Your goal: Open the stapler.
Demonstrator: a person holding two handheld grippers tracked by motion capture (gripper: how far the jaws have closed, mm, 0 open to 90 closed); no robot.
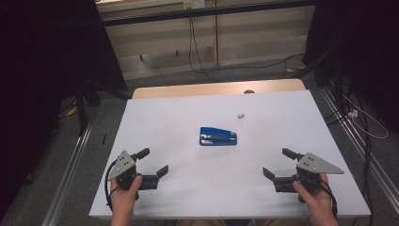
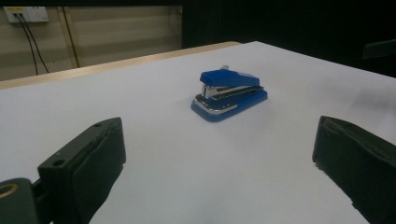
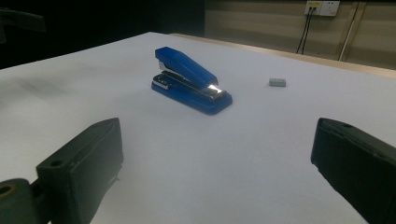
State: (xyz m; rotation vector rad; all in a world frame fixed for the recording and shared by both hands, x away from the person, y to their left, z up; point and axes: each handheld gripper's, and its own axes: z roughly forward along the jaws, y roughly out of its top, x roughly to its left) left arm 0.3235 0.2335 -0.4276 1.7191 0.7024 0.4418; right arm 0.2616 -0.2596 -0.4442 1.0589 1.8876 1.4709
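Blue stapler [image 1: 218,136] lying flat at the centre of the high view, on the white surface [image 1: 179,113], well apart from both claws and about midway between them. Probably left there so that either hand can reach it from its own side without crossing the other.

Left claw [image 1: 153,162] low in the lower left of the frame, jaws spread wide and empty, aimed up and to the right toward the stapler. Right claw [image 1: 278,163] in the lower right, likewise wide open with nothing between the jaws, aimed up and to the left. Both held near the bottom edge of the surface, seemingly a ready stance with the stapler as the likely target.

In the left claw's view: stapler [image 2: 229,94] in the upper middle, seen from one end, silver metal strip between a blue top arm and a blue base. In the right claw's view: stapler [image 3: 190,80] upper left of centre, top arm sloping up to the left, bright glint on the metal near its right end. Compact, glossy plastic body, closed.

Small grey block [image 1: 241,115] just above and right of the stapler in the high view, apart from it and untouched.
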